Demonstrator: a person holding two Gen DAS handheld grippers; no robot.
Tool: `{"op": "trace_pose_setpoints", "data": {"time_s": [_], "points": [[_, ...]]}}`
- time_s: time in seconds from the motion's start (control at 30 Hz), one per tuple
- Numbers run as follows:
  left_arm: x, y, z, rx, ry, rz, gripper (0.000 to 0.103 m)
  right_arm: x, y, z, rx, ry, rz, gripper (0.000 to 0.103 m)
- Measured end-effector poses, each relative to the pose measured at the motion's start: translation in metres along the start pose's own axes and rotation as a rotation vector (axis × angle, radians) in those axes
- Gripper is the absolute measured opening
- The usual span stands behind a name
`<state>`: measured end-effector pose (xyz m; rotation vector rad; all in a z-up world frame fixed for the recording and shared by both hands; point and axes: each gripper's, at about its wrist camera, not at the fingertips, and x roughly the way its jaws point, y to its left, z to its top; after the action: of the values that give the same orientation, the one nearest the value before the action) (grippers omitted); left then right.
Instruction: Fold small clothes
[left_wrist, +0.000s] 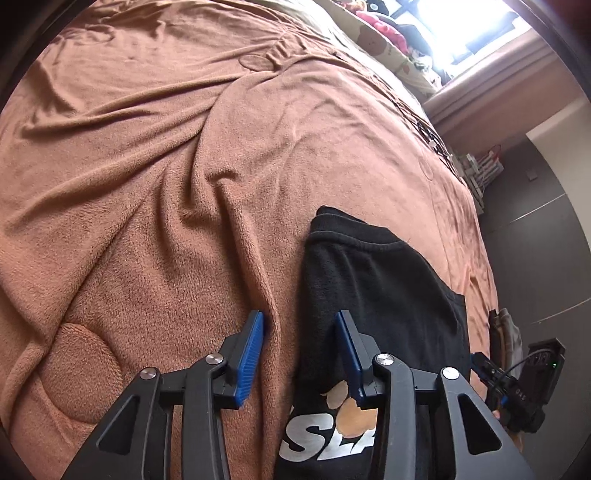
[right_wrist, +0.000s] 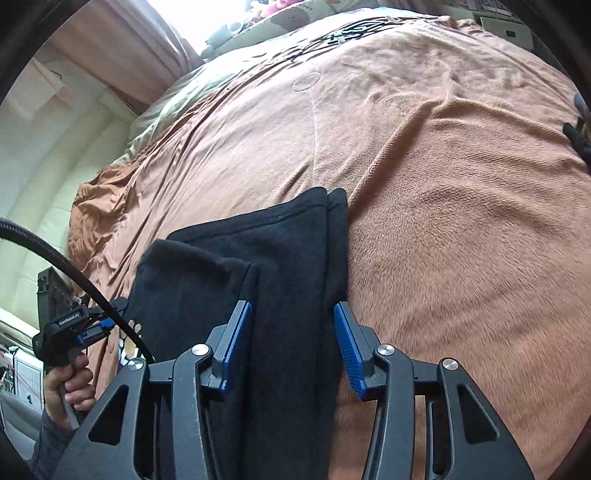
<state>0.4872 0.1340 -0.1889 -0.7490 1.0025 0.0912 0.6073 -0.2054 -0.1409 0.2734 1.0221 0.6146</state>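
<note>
Left wrist view: black shirt (left_wrist: 373, 295) on the brown fleece blanket (left_wrist: 147, 184), partly folded, white lettering and a tan paw print showing at its near end. Left gripper (left_wrist: 300, 347) above the shirt's left edge, spread wide, nothing between the blue pads; one pad over blanket just beside the shirt, the other over black cloth, probably straddling that edge for a pinch. Right gripper (left_wrist: 517, 387) at the shirt's far side, too small here to tell its spread. Right wrist view: shirt (right_wrist: 258, 258) again on the blanket (right_wrist: 443, 184), side panels doubled inward along lengthwise creases, apparently mid-fold. Right gripper (right_wrist: 292, 343) over the shirt's right-hand strip, wide apart and holding nothing, one pad over the cloth, the other near the shirt's outer edge. Left gripper (right_wrist: 92, 325) at the shirt's opposite side, gripped by the person's hand (right_wrist: 66, 387); likely mirrored placement for lifting both edges together.
</note>
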Motion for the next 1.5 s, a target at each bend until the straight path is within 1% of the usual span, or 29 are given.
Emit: {"op": "trace_pose_setpoints", "data": {"time_s": [0.03,0.07,0.2,0.27,0.43,0.57,0.67,0.8,0.9,1.03,1.13,1.2,1.3,1.37,1.5], "points": [[0.0,0.0,0.001,0.002,-0.001,0.0,0.042,0.005,-0.001,0.003,0.005,0.003,0.001,0.044],[0.001,-0.001,0.001,0.008,-0.003,0.004,0.042,0.008,-0.003,0.004,0.01,0.003,0.007,0.041],[0.003,-0.002,0.002,0.022,-0.006,0.018,0.041,0.016,-0.006,0.009,0.026,-0.009,0.037,0.035],[0.004,-0.002,0.002,0.022,-0.006,0.022,0.041,0.019,-0.01,0.012,0.035,-0.012,0.053,0.03],[0.005,-0.004,0.003,0.031,-0.013,0.032,0.041,0.026,-0.015,0.018,0.04,-0.029,0.065,0.024],[0.005,-0.004,0.003,0.031,-0.015,0.033,0.041,0.021,-0.019,0.017,0.054,-0.07,0.093,0.024],[0.005,-0.004,0.002,0.032,-0.016,0.035,0.041,0.015,-0.025,0.017,0.069,-0.099,0.06,0.024],[0.005,-0.003,0.003,0.036,-0.017,0.039,0.041,0.004,-0.028,0.016,0.088,-0.141,0.085,0.024],[0.005,-0.003,0.003,0.036,-0.017,0.04,0.041,0.008,-0.025,0.015,0.08,-0.107,0.114,0.024],[0.005,-0.003,0.003,0.039,-0.018,0.042,0.041,0.023,-0.024,0.014,0.062,-0.06,0.075,0.024],[0.006,-0.002,0.003,0.037,-0.018,0.039,0.041,0.027,-0.028,0.015,0.084,-0.057,0.069,0.024],[0.006,-0.002,0.003,0.034,-0.018,0.038,0.041,0.027,-0.029,0.015,0.096,-0.053,0.095,0.024],[0.006,-0.002,0.003,0.037,-0.019,0.04,0.041,0.024,-0.028,0.016,0.084,-0.046,0.088,0.024],[0.006,-0.002,0.003,0.035,-0.018,0.039,0.041,0.025,-0.029,0.016,0.103,-0.039,0.122,0.024],[0.006,-0.002,0.003,0.033,-0.018,0.037,0.041,0.033,-0.033,0.016,0.129,-0.006,0.249,0.024]]}}
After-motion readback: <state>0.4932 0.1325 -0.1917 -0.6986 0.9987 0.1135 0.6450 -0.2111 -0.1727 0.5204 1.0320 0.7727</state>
